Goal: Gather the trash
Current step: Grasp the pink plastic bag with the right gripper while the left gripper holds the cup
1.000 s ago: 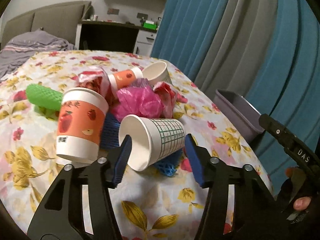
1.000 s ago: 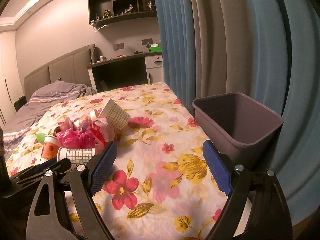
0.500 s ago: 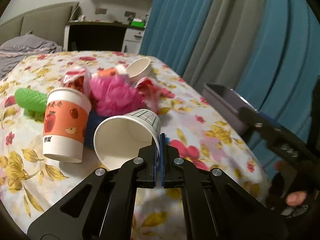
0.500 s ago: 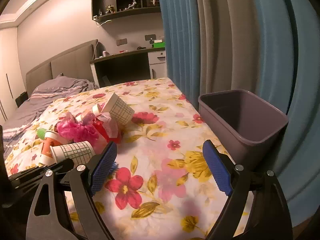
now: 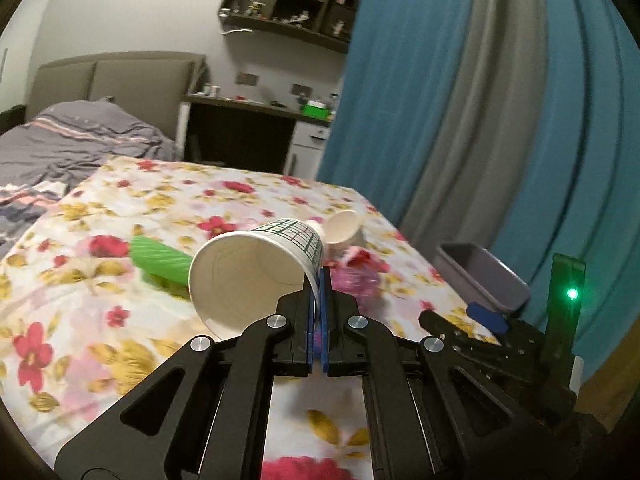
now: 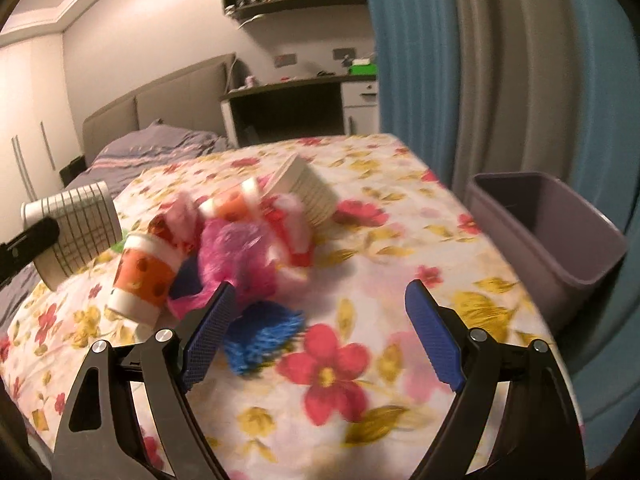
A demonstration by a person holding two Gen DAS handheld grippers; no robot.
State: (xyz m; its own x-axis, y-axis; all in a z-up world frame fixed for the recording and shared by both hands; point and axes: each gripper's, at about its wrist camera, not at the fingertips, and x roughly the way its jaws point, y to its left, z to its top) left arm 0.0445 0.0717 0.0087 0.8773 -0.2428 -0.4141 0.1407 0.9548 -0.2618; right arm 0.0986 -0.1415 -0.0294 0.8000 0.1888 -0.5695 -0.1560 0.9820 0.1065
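Observation:
My left gripper (image 5: 319, 280) is shut on the rim of a white paper cup with a green grid print (image 5: 256, 268), holding it lifted above the flowered cloth, mouth toward the camera. The same cup (image 6: 76, 232) shows at the left of the right wrist view, off the table. My right gripper (image 6: 316, 316) stands open over the cloth with nothing between its fingers, close to the trash pile: an orange-and-white cup (image 6: 142, 276), a pink plastic bag (image 6: 236, 256), blue netting (image 6: 264, 336), a second grid cup (image 6: 308, 192) lying on its side. A grey bin (image 6: 560, 232) stands at the table's right edge.
A green foam net (image 5: 160, 262) lies on the flowered tablecloth (image 5: 80, 320) behind the held cup. Blue and grey curtains (image 5: 500, 120) hang just beyond the bin (image 5: 480, 276). A bed (image 5: 60, 148) and a desk (image 5: 240, 128) stand behind the table.
My left gripper shut on the grid cup's rim and lifted it off the pile. My right gripper moved left toward the trash pile, staying open.

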